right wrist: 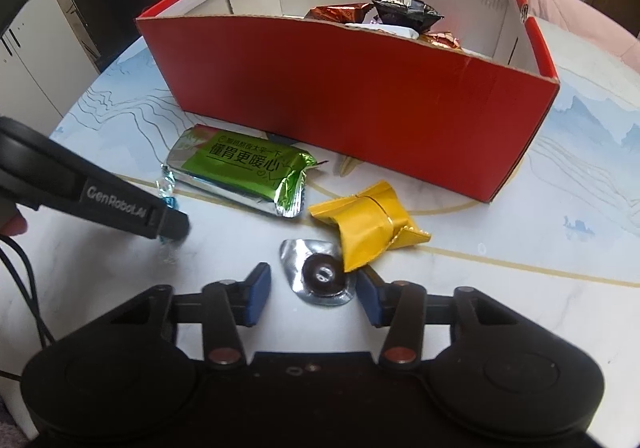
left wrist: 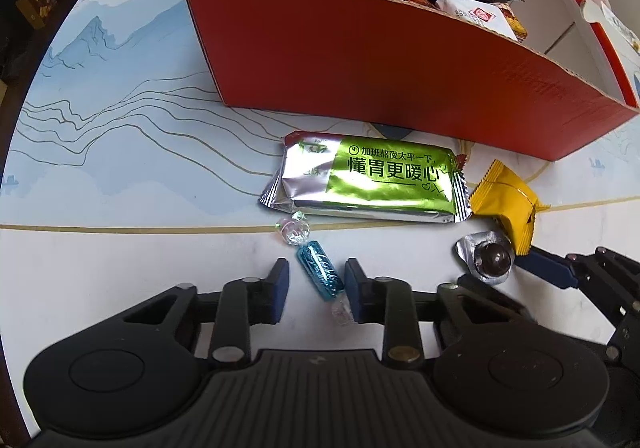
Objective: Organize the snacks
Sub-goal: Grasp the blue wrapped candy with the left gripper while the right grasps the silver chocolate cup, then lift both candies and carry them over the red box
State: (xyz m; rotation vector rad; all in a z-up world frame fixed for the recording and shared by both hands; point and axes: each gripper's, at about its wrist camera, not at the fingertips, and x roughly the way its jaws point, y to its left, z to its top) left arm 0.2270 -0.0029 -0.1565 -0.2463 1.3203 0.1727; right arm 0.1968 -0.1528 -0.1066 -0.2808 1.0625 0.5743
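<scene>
The left hand-held gripper [left wrist: 316, 282] and the right hand-held gripper [right wrist: 312, 286] both stand apart: the left straddles a teal foil-wrapped candy [left wrist: 319, 271], the right a dark round foil-cupped chocolate [right wrist: 323, 279]. The left's arm reads "GenRobot.AI".

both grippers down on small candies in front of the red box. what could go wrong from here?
1. The teal twist candy lies slanted between the left gripper pads, so it may pivot or slip out.
2. The foil-cupped chocolate sits off-centre in the right gripper, and the yellow packet overlaps its foil, so the packet may get dragged.
3. The red box wall is tall; a low carry could hit it.
</scene>
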